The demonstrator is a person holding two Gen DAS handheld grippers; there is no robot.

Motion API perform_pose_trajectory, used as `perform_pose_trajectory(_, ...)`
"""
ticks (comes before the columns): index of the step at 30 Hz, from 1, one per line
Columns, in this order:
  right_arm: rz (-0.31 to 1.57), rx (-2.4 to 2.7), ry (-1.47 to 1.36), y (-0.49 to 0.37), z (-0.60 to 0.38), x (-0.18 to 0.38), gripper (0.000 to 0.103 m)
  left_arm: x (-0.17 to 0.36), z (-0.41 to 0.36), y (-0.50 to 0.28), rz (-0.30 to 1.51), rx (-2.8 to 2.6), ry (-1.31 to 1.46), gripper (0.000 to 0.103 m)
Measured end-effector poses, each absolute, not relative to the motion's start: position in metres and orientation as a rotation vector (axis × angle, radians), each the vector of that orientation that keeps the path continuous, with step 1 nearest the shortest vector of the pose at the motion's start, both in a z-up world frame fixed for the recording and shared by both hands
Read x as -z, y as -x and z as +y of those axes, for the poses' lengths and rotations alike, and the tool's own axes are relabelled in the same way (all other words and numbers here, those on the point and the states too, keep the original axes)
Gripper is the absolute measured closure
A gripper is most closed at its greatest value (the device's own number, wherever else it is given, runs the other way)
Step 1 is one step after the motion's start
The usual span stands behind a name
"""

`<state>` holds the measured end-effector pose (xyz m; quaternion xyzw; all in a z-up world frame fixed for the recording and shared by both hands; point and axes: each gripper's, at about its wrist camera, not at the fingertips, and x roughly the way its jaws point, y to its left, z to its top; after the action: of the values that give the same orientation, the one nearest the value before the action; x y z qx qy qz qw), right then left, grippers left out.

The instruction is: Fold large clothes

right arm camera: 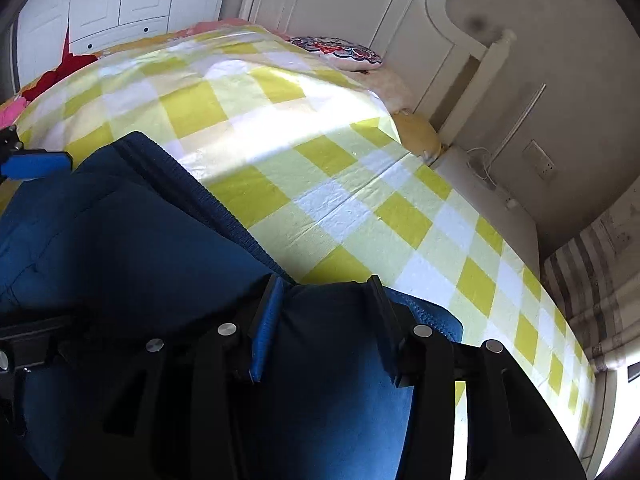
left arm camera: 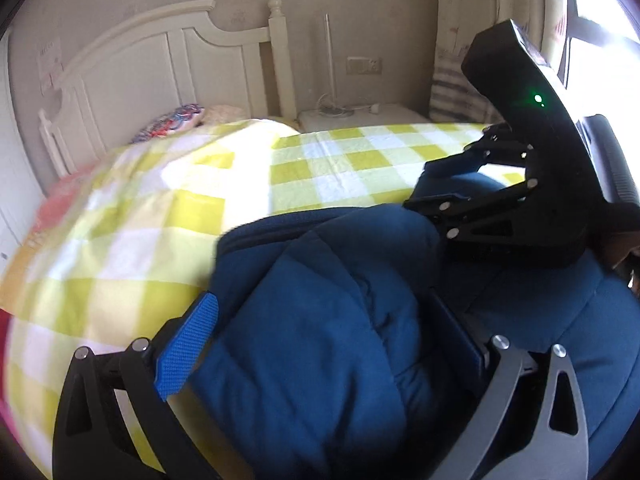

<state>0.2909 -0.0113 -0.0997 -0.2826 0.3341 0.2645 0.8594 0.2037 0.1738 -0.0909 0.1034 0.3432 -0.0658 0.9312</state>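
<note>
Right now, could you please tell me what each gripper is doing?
Left gripper: jaws wide, a bulky fold of the blue garment between them.
Right gripper: shut on the blue garment.

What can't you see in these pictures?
- Blue garment: its full shape, cut off by the bottom edge in both wrist views.
- Right claw: its fingertips sink into the fabric.
- Left side of the checked bedspread: blurred in the left wrist view.

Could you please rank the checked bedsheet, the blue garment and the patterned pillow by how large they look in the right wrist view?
1. checked bedsheet
2. blue garment, though it lies close to the lens, so these two are unsure
3. patterned pillow, clearly smallest
</note>
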Motion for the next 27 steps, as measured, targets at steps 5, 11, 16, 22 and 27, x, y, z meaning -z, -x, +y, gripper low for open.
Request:
perform_pose_trajectory(5, 0.691, -0.563, 0.561, -0.292, -0.017, 0.1, 0.059, 0.035, 0.179, -0.145, 0.629, 0.041, -0.229, 0.003)
perform_pose_trajectory(11, 0.683, -0.562, 0.553, -0.287, -0.02, 0.095, 0.059, 0.052, 0.147, -0.059, 0.545, 0.179, -0.354, 0.002)
perform_pose_trajectory(16, 0.685, -0.531, 0.624, -0.28, -0.014, 0.086, 0.059, 0.109, 0.179, -0.068, 0.648, 0.201, -0.067, 0.002)
perform_pose_trajectory(22, 0.613, -0.698, 0.515, -0.238, 0.008, 0.028, 0.059, 0.118, 0.18, -0.062, 0.621, 0.189, -0.009, 0.002)
perform_pose_trajectory(27, 0.708, -0.857, 0.758, -0.204, 0.075, 0.076, 0.045, 0.117, 0.178, -0.059, 0.625, 0.169, -0.013, 0.002)
